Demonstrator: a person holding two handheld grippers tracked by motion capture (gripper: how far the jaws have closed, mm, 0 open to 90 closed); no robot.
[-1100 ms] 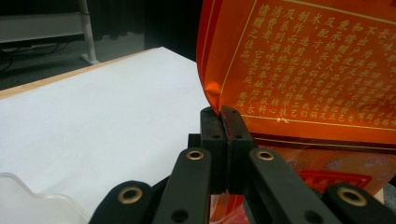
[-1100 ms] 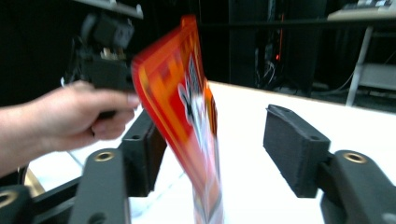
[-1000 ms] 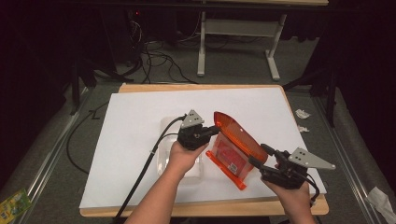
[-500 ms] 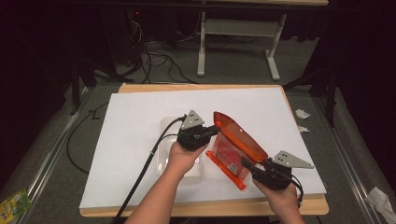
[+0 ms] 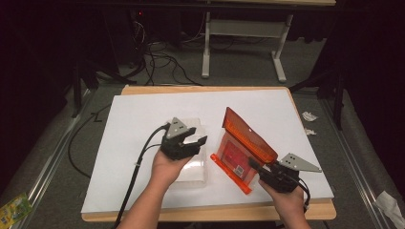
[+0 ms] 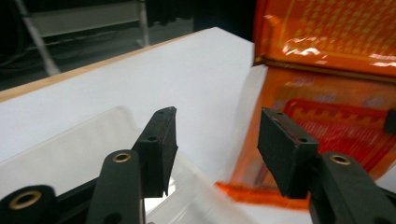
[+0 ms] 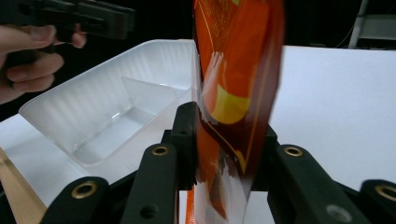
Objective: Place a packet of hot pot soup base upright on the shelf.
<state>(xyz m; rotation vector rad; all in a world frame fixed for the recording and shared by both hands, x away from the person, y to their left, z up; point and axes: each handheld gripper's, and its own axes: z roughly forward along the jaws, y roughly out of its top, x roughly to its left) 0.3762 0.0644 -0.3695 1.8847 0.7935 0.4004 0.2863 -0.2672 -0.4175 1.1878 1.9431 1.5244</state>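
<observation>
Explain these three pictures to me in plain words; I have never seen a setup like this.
No robot here: a person holds a hand-held gripper in each hand, a tong-like tool with two black jaws. One picture looks down from above the table. The other two come from small cameras riding on each tool, looking along its jaws. On the white sheet covering the table sits a clear plastic tray. The right hand-held gripper is clamped on an orange packet, holding it upright. The left hand-held gripper is open above the tray, gripping nothing.
</observation>
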